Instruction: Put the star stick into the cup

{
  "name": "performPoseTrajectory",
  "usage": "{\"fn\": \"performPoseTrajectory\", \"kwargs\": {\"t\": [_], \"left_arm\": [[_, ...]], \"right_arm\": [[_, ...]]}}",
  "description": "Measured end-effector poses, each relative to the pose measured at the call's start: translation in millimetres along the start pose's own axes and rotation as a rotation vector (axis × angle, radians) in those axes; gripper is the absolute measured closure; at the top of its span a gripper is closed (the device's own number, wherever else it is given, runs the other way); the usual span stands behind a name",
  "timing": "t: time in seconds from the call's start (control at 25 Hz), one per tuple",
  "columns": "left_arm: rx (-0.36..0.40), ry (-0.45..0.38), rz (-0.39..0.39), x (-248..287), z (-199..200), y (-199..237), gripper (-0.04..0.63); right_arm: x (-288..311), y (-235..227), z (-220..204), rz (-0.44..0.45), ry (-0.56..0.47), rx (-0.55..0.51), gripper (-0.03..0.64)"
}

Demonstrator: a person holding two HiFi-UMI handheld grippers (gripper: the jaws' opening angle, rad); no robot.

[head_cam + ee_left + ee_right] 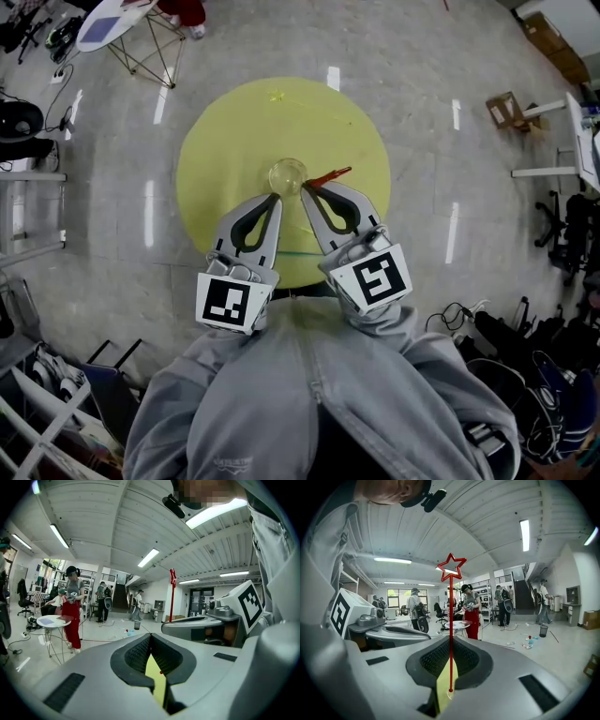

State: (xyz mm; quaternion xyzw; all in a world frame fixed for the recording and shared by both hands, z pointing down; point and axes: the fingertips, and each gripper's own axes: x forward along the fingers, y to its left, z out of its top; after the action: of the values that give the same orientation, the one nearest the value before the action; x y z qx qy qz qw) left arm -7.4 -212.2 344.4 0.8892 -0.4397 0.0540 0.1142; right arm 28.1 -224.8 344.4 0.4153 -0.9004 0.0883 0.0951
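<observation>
Yellow and round, the table (234,141) fills the middle of the head view, with both tools brought in over its near half.

The left tool (275,197) has its jaws closed together with nothing between them. In its own view (150,635) only a sliver of yellow table shows through the gap behind the tips. The right tool (307,189) is clamped on the star stick (328,176). In the right gripper view (451,637) the thin red shaft (451,620) rises straight from the pinched tips to an outlined star at the top.

The clear cup (287,175) stands on the table just ahead of both tips. From the head view the stick slants away to the cup's right, so it is not yet over the mouth.

The likely trouble is the cup. It looks light, and with both tools crowding it, a nudge while the stick is swung round could tip it or push it away. The thin shaft could also pivot in the grip and miss the opening.

Neither gripper view shows the cup. Its rim is faint against the yellow, and I cannot tell whether the left tool touches it. The jaws hide the stick's lower end.
</observation>
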Motion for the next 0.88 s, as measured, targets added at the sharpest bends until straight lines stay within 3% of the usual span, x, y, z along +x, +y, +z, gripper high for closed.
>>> {"fn": "performPoseTrajectory", "kwargs": {"t": [0.88], "left_arm": [[-0.031,0.094,-0.055,50.1,-96.1,39.2,0.578]], "right_arm": [[71.2,-32.9,-70.4,0.001,0.003,0.004,0.578]]}}
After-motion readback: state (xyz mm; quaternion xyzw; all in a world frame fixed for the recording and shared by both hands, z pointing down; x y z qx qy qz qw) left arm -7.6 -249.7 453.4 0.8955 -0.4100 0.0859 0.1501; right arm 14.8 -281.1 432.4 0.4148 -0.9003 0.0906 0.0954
